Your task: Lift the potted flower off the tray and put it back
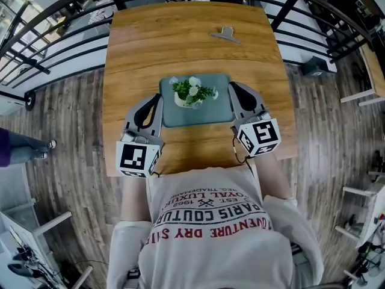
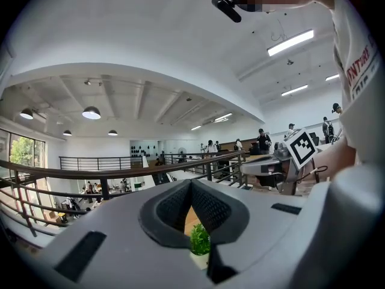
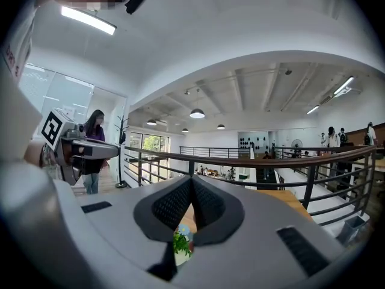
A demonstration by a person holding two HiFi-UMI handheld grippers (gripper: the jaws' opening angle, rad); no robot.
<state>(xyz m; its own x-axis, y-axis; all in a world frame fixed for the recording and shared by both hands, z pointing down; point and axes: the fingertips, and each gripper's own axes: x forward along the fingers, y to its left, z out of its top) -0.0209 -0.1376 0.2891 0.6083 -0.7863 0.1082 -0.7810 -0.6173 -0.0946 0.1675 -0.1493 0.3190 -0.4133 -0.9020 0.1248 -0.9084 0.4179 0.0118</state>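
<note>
The potted flower (image 1: 192, 93), white blooms and green leaves in a pale pot, stands on the grey-green tray (image 1: 212, 114) at the middle of the wooden table. My left gripper (image 1: 157, 99) lies by the tray's left edge, shut with nothing between its pads. At the tray's right edge my right gripper (image 1: 232, 88) is also shut and empty. In the left gripper view the flower (image 2: 200, 239) shows low in the gap under the closed left gripper (image 2: 191, 184). The right gripper view shows the flower (image 3: 181, 243) below the closed right gripper (image 3: 192, 180).
A small grey metal object (image 1: 225, 35) lies on the far part of the table (image 1: 180, 47). Black railings (image 1: 54, 47) run round the table's left, far and right sides. A person's leg (image 1: 24, 150) shows at the left edge on the plank floor.
</note>
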